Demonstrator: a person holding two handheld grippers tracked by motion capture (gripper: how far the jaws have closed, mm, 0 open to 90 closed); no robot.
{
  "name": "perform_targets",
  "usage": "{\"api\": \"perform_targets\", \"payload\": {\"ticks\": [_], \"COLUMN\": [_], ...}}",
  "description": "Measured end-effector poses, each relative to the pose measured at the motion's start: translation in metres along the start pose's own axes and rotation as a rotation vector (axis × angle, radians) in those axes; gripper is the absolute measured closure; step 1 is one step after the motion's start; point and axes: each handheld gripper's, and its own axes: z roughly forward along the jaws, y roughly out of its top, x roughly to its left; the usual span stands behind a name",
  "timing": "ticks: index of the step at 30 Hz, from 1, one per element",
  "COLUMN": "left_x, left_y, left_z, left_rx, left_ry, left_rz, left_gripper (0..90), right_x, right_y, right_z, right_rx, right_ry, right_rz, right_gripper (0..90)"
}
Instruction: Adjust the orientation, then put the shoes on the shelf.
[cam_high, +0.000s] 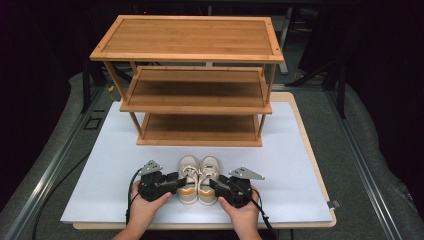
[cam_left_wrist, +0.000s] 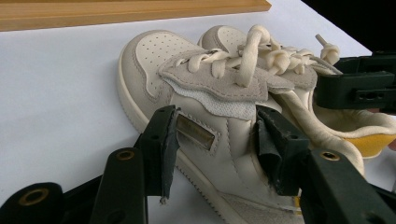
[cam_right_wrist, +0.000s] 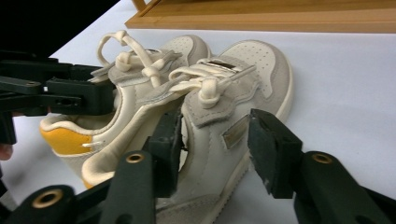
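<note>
We have both cream sneakers at lower centre of the white mat – left gripper and right gripper straddle one each, jaws apart, unclamped – bamboo rack unfilled.

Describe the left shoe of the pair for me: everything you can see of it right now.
The left shoe is a small cream high-top with grey suede-like panels, a perforated toe, thick cream laces tied in knots, a pale sole and a yellow heel lining. It stands upright on the white mat, toe toward the wooden rack, pressed against its twin, the right shoe. The left gripper straddles its side, one jaw at the outer wall, one inside the collar; whether the pads press is unclear.
</note>
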Motion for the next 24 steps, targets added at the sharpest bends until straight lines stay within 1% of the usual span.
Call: {"api": "perform_targets", "payload": {"ticks": [2, 3, 6, 7, 8, 10, 11, 12, 14, 16, 19, 20, 24], "left_x": [-0.0008, -0.0012, -0.0021, -0.002, -0.002, -0.002, -0.002, -0.0021, -0.0027, -0.0042, -0.0053, -0.0056, -0.0061], "left_y": [-0.0004, -0.0005, -0.0005, -0.0004, -0.0005, -0.0007, -0.0009, -0.0008, -0.0007, -0.0013, -0.0017, -0.0017, -0.002], "left_z": [-0.0001, 0.0001, 0.0001, 0.0, 0.0, 0.0001, 0.0001, 0.0002, 0.0005, 0.0015, 0.0019, 0.0019, 0.0021], "left_rx": [-0.003, -0.004, -0.004, -0.002, -0.002, -0.005, -0.005, -0.005, -0.007, -0.011, -0.013, -0.012, -0.015], "left_ry": [0.003, 0.005, 0.01, 0.01, 0.01, 0.009, 0.009, 0.01, 0.016, 0.026, 0.036, 0.038, 0.043], "left_rz": [-0.001, -0.003, -0.002, -0.004, -0.006, -0.008, -0.011, -0.012, -0.014, -0.025, -0.027, -0.028, -0.03], "left_gripper": [50.2, 49.9, 49.7, 49.7, 49.7, 49.8, 50.0, 50.1, 50.3, 50.9, 51.1, 51.3, 52.1], "right_x": [0.0011, 0.002, 0.0027, 0.003, 0.003, 0.003, 0.0038, 0.0041, 0.0043, 0.0048, 0.0054, 0.0055, 0.0062], "right_y": [-0.0012, -0.0019, -0.0019, -0.0019, -0.002, -0.0021, -0.0021, -0.0022, -0.0022, -0.0024, -0.0026, -0.0029, -0.0036], "right_z": [0.0001, -0.0002, -0.0017, -0.0019, -0.0014, -0.0013, -0.0012, -0.0009, -0.0009, -0.0006, 0.0004, 0.0011, 0.0022], "right_rx": [-0.008, -0.017, -0.015, -0.012, -0.014, -0.01, -0.012, -0.014, -0.013, -0.007, -0.006, -0.014, -0.016], "right_ry": [-0.014, -0.035, -0.037, -0.029, -0.036, -0.032, -0.022, -0.023, -0.025, -0.028, -0.033, -0.035, -0.047], "right_rz": [-0.005, -0.017, -0.017, -0.01, -0.012, -0.008, -0.009, -0.016, -0.016, -0.008, -0.004, -0.003, 0.016], "right_gripper": [52.3, 49.9, 49.8, 50.3, 51.2, 52.4, 55.6, 55.7, 55.8, 55.4, 55.3, 55.4, 55.5]}}
